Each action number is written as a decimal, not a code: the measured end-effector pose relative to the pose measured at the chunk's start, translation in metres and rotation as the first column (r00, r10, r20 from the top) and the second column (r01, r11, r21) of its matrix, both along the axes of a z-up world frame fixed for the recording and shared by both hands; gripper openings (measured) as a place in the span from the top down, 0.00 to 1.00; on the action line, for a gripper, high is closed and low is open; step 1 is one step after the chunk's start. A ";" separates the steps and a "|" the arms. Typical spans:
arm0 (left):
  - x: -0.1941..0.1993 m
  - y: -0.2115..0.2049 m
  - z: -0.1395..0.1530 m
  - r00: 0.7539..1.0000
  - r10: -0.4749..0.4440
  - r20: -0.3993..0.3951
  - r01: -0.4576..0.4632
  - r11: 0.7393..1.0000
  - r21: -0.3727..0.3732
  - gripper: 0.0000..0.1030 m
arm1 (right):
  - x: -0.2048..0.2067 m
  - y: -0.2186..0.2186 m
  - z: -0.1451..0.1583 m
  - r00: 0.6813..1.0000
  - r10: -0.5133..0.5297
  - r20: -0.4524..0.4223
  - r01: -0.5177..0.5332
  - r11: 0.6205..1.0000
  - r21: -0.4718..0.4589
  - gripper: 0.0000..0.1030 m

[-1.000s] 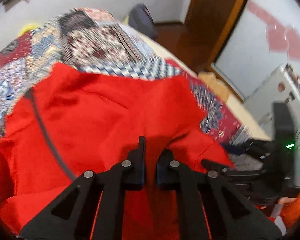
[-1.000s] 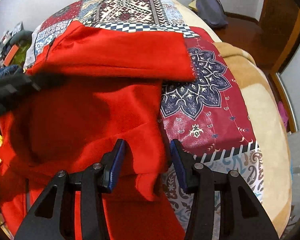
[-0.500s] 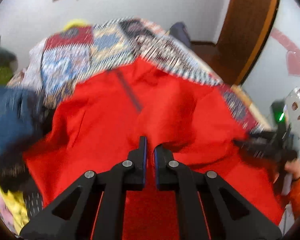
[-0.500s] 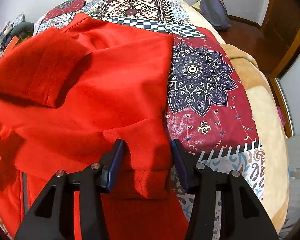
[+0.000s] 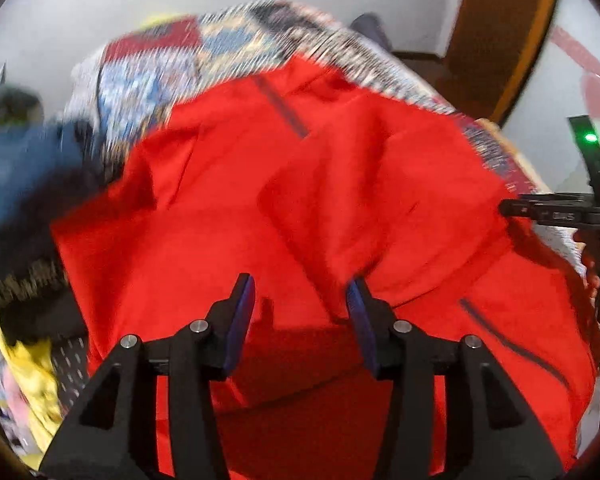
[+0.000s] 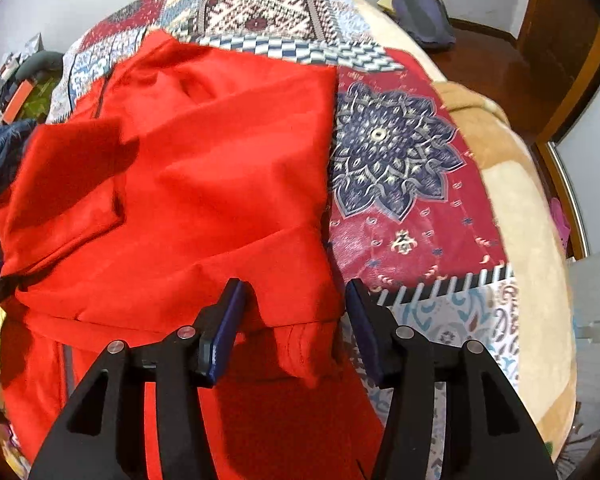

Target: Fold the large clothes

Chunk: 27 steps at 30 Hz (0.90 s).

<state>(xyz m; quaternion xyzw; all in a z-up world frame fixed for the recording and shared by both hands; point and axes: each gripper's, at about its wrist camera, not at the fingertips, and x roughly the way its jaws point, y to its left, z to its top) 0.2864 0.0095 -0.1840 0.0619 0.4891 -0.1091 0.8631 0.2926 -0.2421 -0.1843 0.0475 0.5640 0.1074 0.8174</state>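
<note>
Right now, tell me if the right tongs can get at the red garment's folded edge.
Probably yes. The right tongs stand open with the red garment folded edge lying between the fingers, nothing covering it on the patchwork bedspread.

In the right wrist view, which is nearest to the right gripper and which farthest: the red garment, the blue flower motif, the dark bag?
1. red garment, between the right gripper fingers.
2. blue flower motif, ahead right on the quilt.
3. dark bag, far end, upper right.

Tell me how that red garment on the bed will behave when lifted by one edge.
The red garment is probably floppy: it lies creased and folded over itself. It would likely drape and sag from the tongs. It seems light, with thin-looking fabric.
</note>
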 end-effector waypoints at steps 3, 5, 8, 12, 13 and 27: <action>0.002 -0.020 0.020 0.997 -0.060 0.057 0.060 0.998 -0.009 0.47 | -0.003 -0.004 0.012 1.000 -0.014 0.023 0.013 1.000 0.015 0.53; 0.008 -0.036 0.025 0.992 -0.106 0.069 0.107 0.994 -0.019 0.47 | -0.004 -0.005 0.019 0.999 -0.015 0.037 0.014 1.000 0.026 0.53; 0.025 -0.060 0.018 0.986 -0.159 0.047 0.160 0.987 -0.011 0.47 | -0.005 -0.002 0.027 0.998 -0.009 0.061 0.007 1.000 0.029 0.53; 0.047 -0.094 -0.007 0.975 -0.221 -0.022 0.221 0.975 0.004 0.47 | -0.004 0.004 0.032 0.997 0.014 0.081 -0.016 0.999 0.028 0.53; 0.051 -0.100 -0.015 0.973 -0.225 -0.041 0.226 0.974 0.010 0.47 | -0.003 0.004 0.032 0.997 0.018 0.081 -0.020 0.999 0.032 0.53; 0.096 -0.126 -0.073 0.969 -0.223 -0.108 0.237 0.962 0.134 0.72 | 0.003 0.018 0.009 0.998 0.043 0.038 -0.044 0.999 0.015 0.53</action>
